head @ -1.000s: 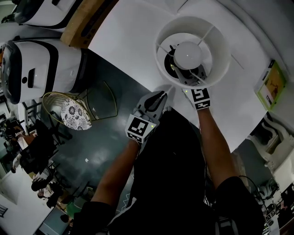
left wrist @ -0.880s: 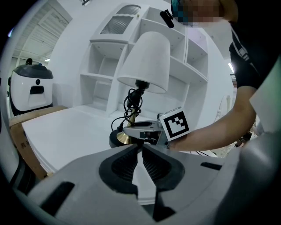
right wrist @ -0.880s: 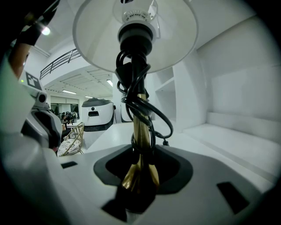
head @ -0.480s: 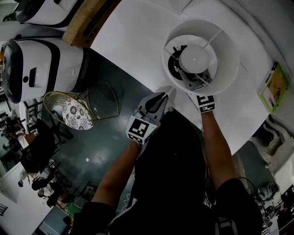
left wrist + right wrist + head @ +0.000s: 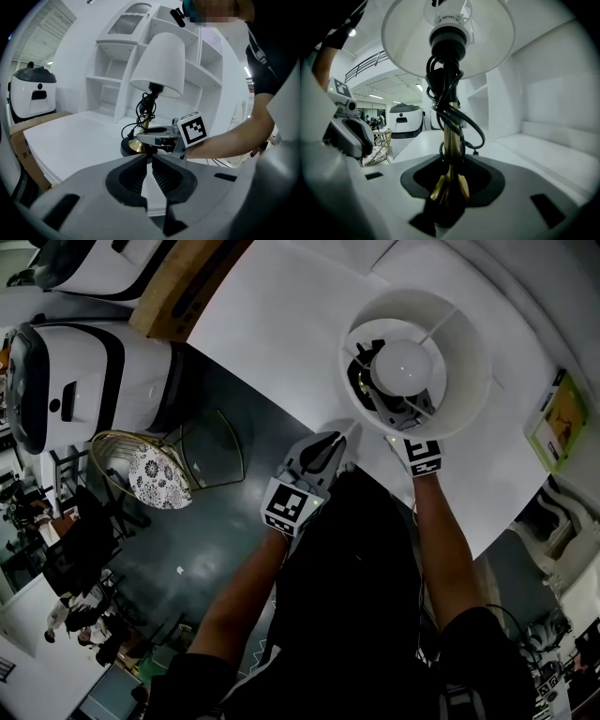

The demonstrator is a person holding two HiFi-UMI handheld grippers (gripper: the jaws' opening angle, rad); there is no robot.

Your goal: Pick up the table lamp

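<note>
The table lamp stands on the white table. It has a white shade, a bulb, a brass stem wrapped in black cord, and a dark round base. My right gripper reaches in under the shade. Its jaws are closing and the pads press the flared foot of the brass stem. My left gripper hovers at the table's near edge, a short way left of the lamp. It is shut with nothing in it.
A white rounded machine and a wire chair with a patterned cushion stand on the dark floor to the left. A brown board lies at the table's far-left edge. A green booklet lies right. White shelves rise behind the lamp.
In the head view the lamp and my right gripper sit a little farther right than before. My left gripper keeps its pose beside the table edge.
</note>
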